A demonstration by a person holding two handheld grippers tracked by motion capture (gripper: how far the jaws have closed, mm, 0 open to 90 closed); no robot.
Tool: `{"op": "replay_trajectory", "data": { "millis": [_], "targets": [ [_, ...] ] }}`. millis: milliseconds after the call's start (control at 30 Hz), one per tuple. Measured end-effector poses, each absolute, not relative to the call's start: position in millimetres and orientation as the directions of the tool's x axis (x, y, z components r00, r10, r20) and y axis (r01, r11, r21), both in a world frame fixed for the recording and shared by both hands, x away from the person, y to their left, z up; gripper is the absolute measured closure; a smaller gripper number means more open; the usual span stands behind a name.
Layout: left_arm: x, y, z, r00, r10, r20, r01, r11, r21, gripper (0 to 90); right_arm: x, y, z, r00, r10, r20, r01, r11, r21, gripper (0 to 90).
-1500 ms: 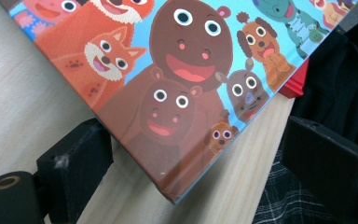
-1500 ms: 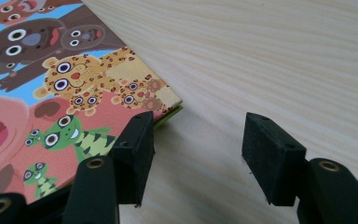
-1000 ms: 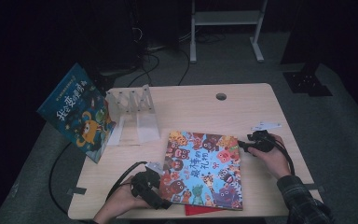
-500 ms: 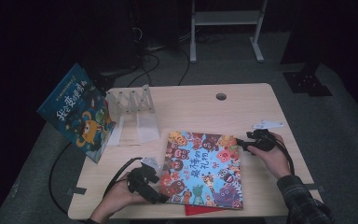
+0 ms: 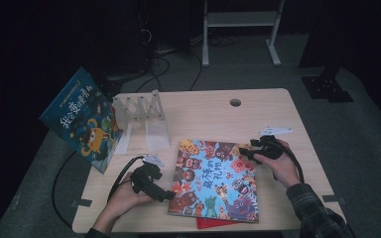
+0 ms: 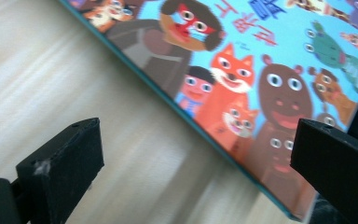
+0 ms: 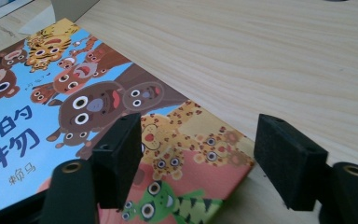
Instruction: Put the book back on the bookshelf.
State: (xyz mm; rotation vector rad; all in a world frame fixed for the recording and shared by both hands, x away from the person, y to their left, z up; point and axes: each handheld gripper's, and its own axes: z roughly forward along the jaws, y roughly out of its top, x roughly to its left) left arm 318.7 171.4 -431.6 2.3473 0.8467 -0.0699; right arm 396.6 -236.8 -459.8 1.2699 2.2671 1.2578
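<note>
A picture book (image 5: 213, 181) with cartoon animals on a blue cover lies flat on the wooden table (image 5: 203, 114). My left gripper (image 5: 170, 196) is at the book's left edge, low over the table. Its jaws have just been opening and stand wide, with the book's edge (image 6: 223, 140) between them and no pad on it. My right gripper (image 5: 244, 152) is at the book's far right corner. Its jaws have also just been opening, and the corner (image 7: 205, 163) lies between the pads (image 7: 119, 158), which do not press on it.
A second picture book (image 5: 82, 119) leans off the table's left side. A clear plastic book stand (image 5: 141, 111) is at the back left. Something red (image 5: 213, 224) pokes out from under the flat book at the front edge. A cable hole (image 5: 235, 102) is at the back.
My left gripper has shifted a little away from the person along the book's left edge. The right hand and the book have stayed where they were.
</note>
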Motion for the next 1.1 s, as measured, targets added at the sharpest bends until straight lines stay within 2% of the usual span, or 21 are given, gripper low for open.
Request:
{"op": "replay_trajectory", "data": {
  "millis": [267,400,1100],
  "targets": [
    [325.1,170.8,-435.0,0.79,0.564,-0.241,0.591,-0.595,0.545,1.5,403.9,-234.9,-466.4,-0.56,0.814,0.151,0.582,0.257,0.772,22.0],
    [326.2,171.6,-438.0,0.788,0.566,-0.242,0.594,-0.595,0.541,1.5,404.5,-236.9,-469.0,-0.578,0.792,0.195,0.589,0.24,0.772,23.3],
    [327.5,176.1,-439.5,0.769,0.588,-0.251,0.613,-0.564,0.553,1.5,386.3,-225.6,-465.4,-0.608,0.778,0.159,0.568,0.286,0.772,25.4]
  ]
}}
